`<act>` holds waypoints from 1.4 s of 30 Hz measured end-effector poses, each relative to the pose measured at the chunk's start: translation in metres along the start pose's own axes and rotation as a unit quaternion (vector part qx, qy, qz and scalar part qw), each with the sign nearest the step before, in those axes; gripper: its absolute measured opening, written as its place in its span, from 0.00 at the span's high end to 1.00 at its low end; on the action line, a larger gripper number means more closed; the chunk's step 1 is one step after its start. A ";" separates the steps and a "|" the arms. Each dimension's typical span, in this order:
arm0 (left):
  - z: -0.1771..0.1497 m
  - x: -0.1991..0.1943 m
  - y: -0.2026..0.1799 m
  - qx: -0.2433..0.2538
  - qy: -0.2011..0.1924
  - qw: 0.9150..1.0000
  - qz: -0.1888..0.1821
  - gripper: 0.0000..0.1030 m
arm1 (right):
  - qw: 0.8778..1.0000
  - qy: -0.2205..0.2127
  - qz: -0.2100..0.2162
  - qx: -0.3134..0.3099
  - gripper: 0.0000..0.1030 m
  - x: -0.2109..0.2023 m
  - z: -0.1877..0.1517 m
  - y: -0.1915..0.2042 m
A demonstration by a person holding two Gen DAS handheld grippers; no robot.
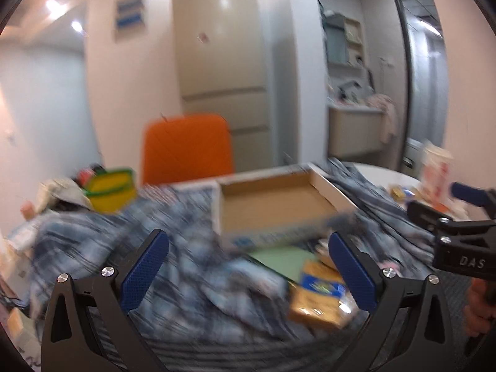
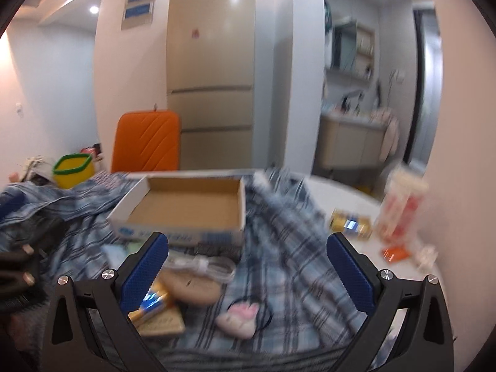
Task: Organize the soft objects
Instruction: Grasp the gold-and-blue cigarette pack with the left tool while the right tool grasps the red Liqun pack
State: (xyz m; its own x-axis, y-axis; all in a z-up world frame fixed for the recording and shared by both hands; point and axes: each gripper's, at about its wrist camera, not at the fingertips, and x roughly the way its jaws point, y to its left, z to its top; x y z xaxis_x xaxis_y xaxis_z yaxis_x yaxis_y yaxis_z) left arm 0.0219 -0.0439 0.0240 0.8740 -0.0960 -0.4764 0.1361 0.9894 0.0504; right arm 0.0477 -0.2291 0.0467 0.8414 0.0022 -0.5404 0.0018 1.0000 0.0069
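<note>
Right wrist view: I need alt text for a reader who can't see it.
The open right tool hovers, holding nothing, over a rumpled blue plaid cloth strewn with snack packets and a pink-and-white plush hair tie. Beyond it an empty, shallow white cardboard box rests on the cloth, with an orange chair back and a beige fridge behind.

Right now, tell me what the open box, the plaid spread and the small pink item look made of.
Open box: corrugated cardboard, matte brown inside, white printed outside.
Plaid spread: woven fabric, probably cotton; it creases and drapes softly.
Small pink item: seemingly plush or soft fabric with a rounded, fuzzy look; blur leaves it uncertain.
</note>
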 end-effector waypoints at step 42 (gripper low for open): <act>-0.023 0.013 0.006 -0.004 0.023 0.999 -0.038 0.52 | 0.989 0.119 0.091 -0.007 0.05 0.030 -0.034 -0.002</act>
State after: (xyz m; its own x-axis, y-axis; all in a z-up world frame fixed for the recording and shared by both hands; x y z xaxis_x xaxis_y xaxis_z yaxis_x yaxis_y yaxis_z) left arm 0.0233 -0.0370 -0.0016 0.8391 -0.1664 -0.5178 0.1979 0.9802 0.0057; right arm 0.0545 -0.2311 0.0021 0.6759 0.1810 -0.7144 -0.1464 0.9830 0.1106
